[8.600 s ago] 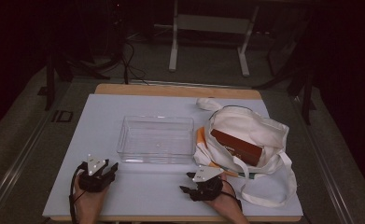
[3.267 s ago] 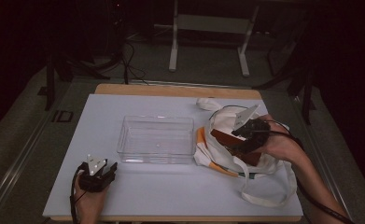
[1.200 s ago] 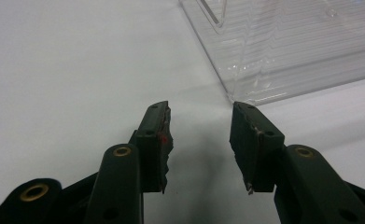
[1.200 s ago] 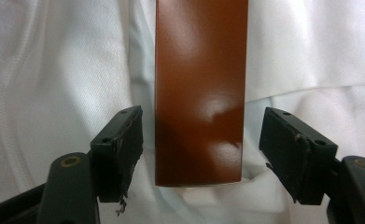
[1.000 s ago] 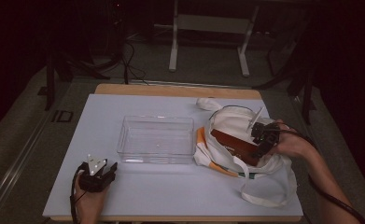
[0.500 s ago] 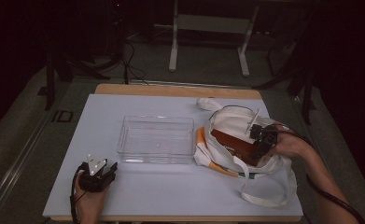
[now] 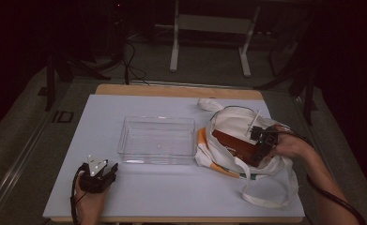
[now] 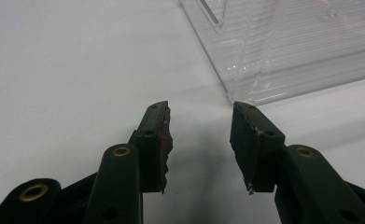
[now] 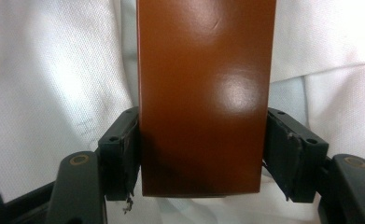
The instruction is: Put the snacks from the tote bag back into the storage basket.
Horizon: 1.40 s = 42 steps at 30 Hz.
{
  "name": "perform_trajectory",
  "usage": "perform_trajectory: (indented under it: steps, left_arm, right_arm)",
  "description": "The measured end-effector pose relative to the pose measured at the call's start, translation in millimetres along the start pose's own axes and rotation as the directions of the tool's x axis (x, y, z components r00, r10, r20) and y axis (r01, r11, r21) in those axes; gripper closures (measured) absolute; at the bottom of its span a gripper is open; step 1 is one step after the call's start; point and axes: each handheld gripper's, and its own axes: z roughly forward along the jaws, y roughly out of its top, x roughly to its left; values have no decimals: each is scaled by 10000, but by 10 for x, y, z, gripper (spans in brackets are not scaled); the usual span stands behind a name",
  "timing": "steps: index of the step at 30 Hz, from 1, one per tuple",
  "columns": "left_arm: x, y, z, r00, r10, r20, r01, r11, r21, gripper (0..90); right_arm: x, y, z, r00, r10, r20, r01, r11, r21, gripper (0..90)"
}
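A brown box lies inside a white tote bag at the right of the table. My right gripper reaches into the bag. Its jaws have just been closing, and in the right gripper view both pads sit against the long sides of the brown box, near its close end; my right gripper is shut on it. White bag cloth lies all around. My left gripper rests open on the table near the front left edge; my left gripper has nothing between its fingers.
An empty clear plastic container stands mid-table, left of the bag; its near corner is just ahead of the left jaws. The bag's long strap loops toward the front right edge. A white mat covers the tabletop.
The right gripper went from the table's front edge into the bag and over the last second stayed at the brown box. The left gripper has not moved.
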Motion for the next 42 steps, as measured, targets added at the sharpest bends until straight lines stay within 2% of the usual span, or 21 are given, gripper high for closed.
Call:
perform_trajectory:
  steps: [12,23,42]
  left_arm:
    - [1,0,-2,10000,-1,5,1,10000,-16,580]
    - [1,-1,-2,10000,-5,10,5,10000,-26,579]
    - [-1,-1,-3,10000,7,-5,-7,10000,-21,579]
  right_arm:
    - [-12,72,78,9997,-22,-236,31,9993,377,363]
    - [-19,82,94,9991,-38,-415,54,9993,382,408]
    - [-11,39,49,9993,-280,-255,290,9988,401,425]
